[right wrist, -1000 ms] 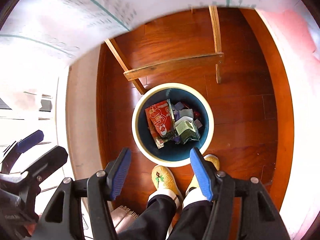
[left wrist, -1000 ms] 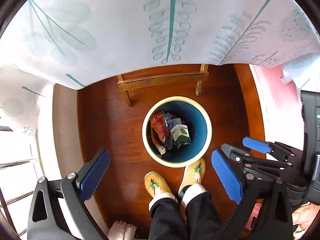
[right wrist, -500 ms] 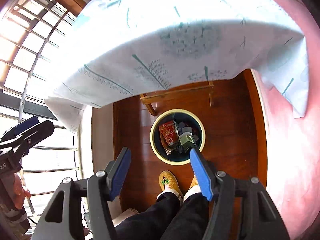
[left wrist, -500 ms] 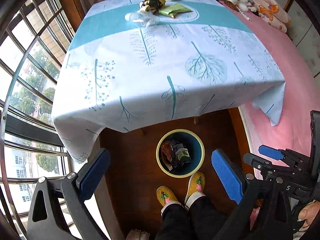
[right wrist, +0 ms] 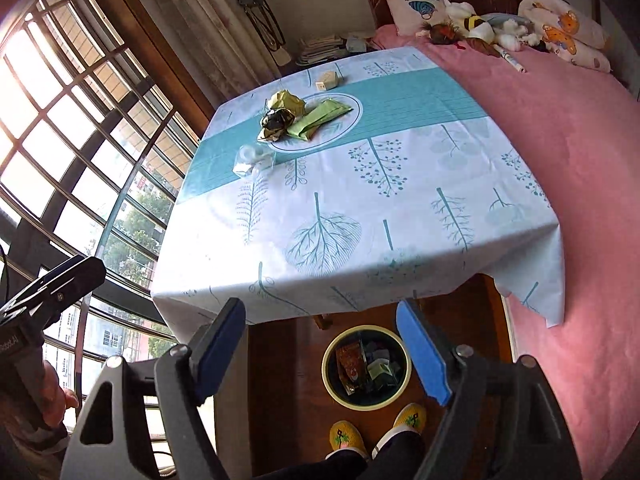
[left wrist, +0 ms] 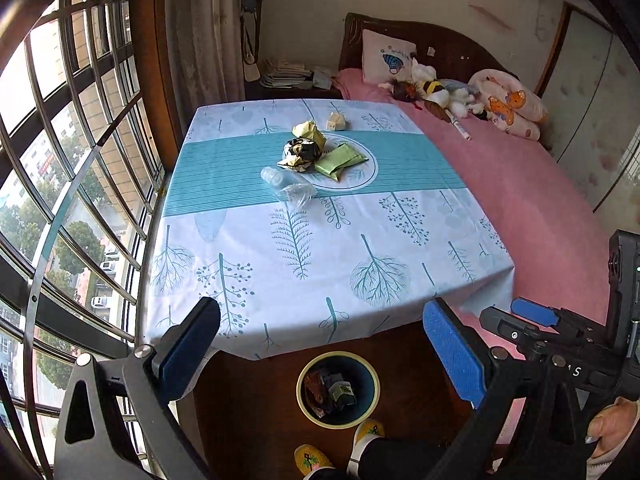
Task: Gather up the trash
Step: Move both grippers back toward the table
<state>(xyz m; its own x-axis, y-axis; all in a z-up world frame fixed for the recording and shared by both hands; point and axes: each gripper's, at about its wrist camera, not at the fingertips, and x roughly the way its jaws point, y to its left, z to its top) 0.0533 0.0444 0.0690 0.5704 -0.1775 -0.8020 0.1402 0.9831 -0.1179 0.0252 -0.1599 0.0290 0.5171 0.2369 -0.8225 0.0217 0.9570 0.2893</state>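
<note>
A round blue bin [left wrist: 338,390] [right wrist: 366,368] with a cream rim stands on the wooden floor under the table's near edge, with wrappers inside. On the tablecloth's teal band lie crumpled yellow wrappers [left wrist: 306,146] [right wrist: 280,114], a green packet [left wrist: 340,160] [right wrist: 320,118], a clear plastic bottle [left wrist: 288,188] [right wrist: 252,160] and a small white box [left wrist: 335,121] [right wrist: 327,80]. My left gripper [left wrist: 320,356] hangs open and empty above the bin. My right gripper [right wrist: 322,348] is empty too, its jaws opening wider, nothing between them.
The table [left wrist: 280,264] with a leaf-print cloth fills the middle. A bed with a pink cover [left wrist: 540,200] runs along the right, with soft toys [left wrist: 436,92] and a pillow at its head. A barred window [left wrist: 60,160] is at the left. The person's yellow slippers [right wrist: 348,436] stand by the bin.
Both grippers have risen from close over the bin to above the table's height and tilted up, so the tabletop and room came into view. The right gripper's fingers have spread wider.
</note>
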